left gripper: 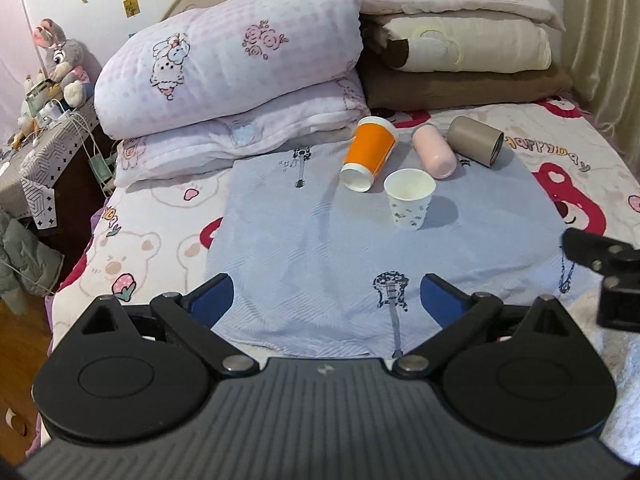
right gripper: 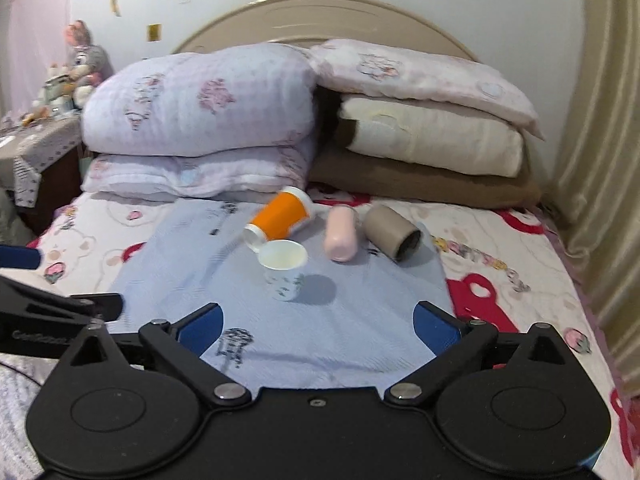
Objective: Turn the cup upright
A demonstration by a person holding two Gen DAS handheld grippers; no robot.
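Observation:
A small white paper cup [left gripper: 409, 199] with a flower print stands upright, mouth up, on a pale blue cloth [left gripper: 304, 248]; it also shows in the right wrist view [right gripper: 283, 268]. Behind it an orange cup [left gripper: 370, 153] [right gripper: 280, 219], a pink cup [left gripper: 434, 151] [right gripper: 340, 238] and a grey-brown cup [left gripper: 475, 140] [right gripper: 392, 231] lie on their sides. My left gripper [left gripper: 327, 300] is open and empty, well short of the cups. My right gripper [right gripper: 318, 326] is open and empty, just short of the white cup.
The cloth lies on a bed with a cartoon-print sheet [left gripper: 568, 168]. Folded quilts [left gripper: 232, 76] and stacked pillows [left gripper: 460, 48] stand behind the cups. A cluttered bedside table [left gripper: 44, 136] is at the left. A curtain [right gripper: 600, 140] hangs at the right.

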